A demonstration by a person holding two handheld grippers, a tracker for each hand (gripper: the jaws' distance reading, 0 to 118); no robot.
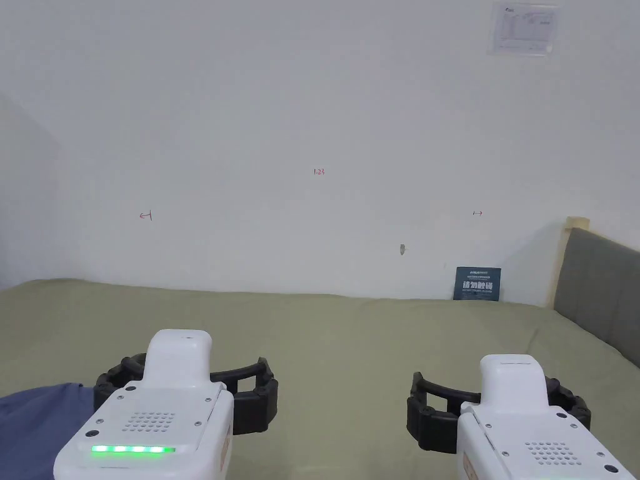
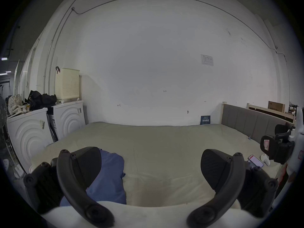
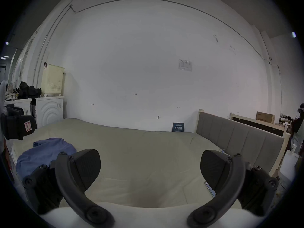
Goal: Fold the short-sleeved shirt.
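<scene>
Blue short-sleeved shirt (image 3: pixel 44 154) lies crumpled at the bed's (image 1: pixel 350 350) left near corner.
I hold my left gripper (image 2: pixel 150 167) and right gripper (image 3: pixel 150 167) above the sheet, jaws spread wide, gripping nothing.

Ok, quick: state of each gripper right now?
Left gripper: open, holding nothing; the blue shirt lies beyond it.
Right gripper: open, holding nothing.
</scene>
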